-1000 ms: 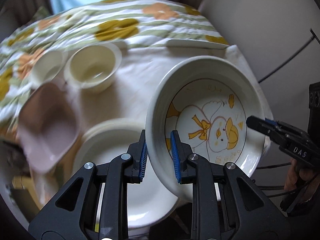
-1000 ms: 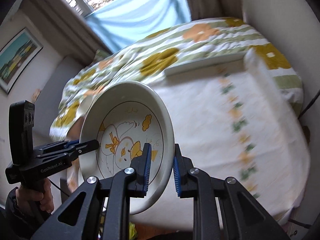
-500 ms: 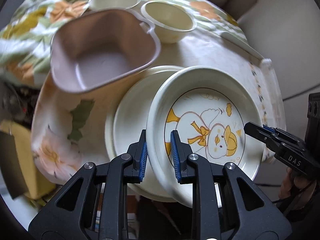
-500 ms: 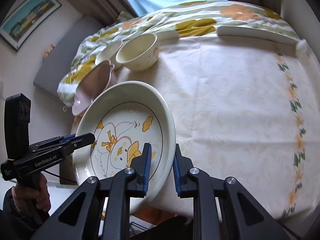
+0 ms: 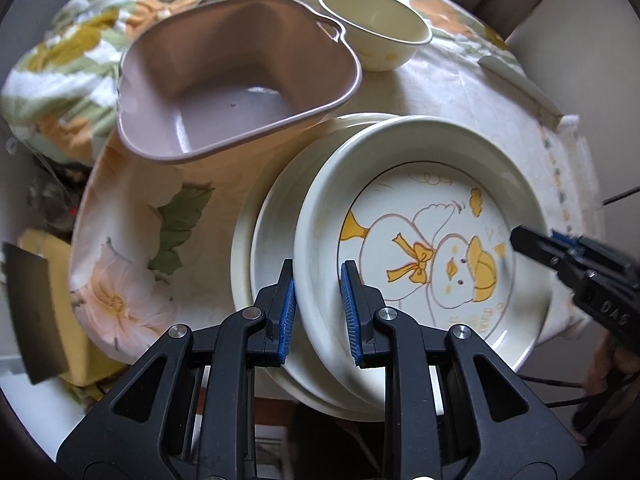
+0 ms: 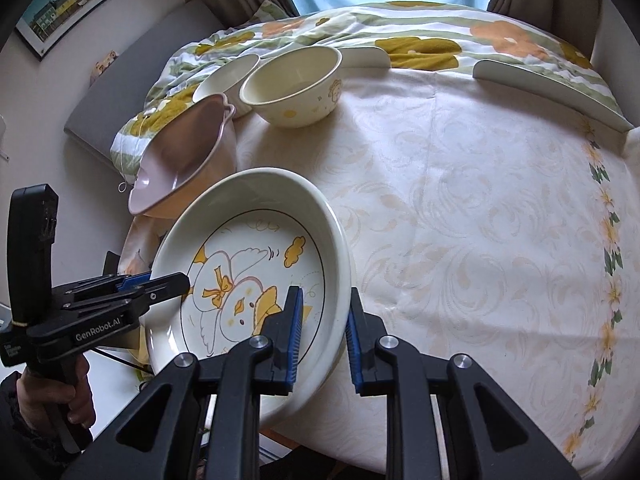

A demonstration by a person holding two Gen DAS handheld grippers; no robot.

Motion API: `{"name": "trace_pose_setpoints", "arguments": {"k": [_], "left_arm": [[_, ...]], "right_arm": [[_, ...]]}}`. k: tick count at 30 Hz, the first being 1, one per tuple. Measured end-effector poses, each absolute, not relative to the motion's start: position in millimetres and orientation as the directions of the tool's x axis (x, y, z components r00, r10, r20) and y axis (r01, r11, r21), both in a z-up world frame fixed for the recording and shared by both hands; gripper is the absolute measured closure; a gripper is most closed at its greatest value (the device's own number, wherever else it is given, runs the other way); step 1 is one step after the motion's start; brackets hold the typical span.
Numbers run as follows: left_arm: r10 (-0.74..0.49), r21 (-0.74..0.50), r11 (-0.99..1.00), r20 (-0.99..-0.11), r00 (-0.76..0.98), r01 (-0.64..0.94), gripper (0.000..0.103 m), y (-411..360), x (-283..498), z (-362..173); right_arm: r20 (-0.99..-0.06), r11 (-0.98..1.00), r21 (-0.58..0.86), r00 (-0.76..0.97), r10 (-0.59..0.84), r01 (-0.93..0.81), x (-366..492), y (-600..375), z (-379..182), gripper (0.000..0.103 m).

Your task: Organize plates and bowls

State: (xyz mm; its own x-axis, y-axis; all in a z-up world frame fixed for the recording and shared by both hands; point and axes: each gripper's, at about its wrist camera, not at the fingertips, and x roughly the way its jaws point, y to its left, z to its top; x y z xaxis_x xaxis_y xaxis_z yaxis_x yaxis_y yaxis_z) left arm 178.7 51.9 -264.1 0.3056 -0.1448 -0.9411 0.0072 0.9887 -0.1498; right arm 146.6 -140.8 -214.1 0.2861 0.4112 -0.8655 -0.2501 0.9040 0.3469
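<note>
Tablecloth (image 6: 460,208) first, since it fills most of both views: cream damask with a faint swirl weave and a flower border down one side, with a floral quilt (image 6: 420,28) bunched up behind it. Compared with a second ago, the duck plate (image 5: 420,240) has swung in from out over the table edge and dropped, so it now sits right above the plain cream plate (image 5: 268,240) at the near corner, still a bit tilted and not fully nested as far as the left view shows. That pretty much reads as the stacking step almost done; letting go looks like what's left.

Next biggest is the pink heart-ish dish (image 5: 224,92), smooth matte plastic by the look of it, deep walls, parked just behind the plates. Past that, two round cream bowls: the nearer one (image 6: 292,84) has little yellow prints on its side, the other (image 6: 226,76) is mostly hidden behind it.

The duck plate itself is glossy glazed ceramic, wide raised rim, cartoon duckling with a yellow bow.

Both tongs are pinching that rim from opposite sides: left gripper (image 5: 318,300) and right gripper (image 6: 322,328), blue ribbed pads one inside and one outside the wall.
</note>
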Motion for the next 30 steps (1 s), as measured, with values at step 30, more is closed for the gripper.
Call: {"name": "trace_pose_setpoints", "arguments": {"k": [30], "left_arm": [[0.241,0.307,0.949,-0.852,0.464,0.071,0.084,10,155,-257]], "right_arm": [[-0.88,0.907,0.149,0.366,0.303,-0.395,140,-115,-219,0.084]]}}
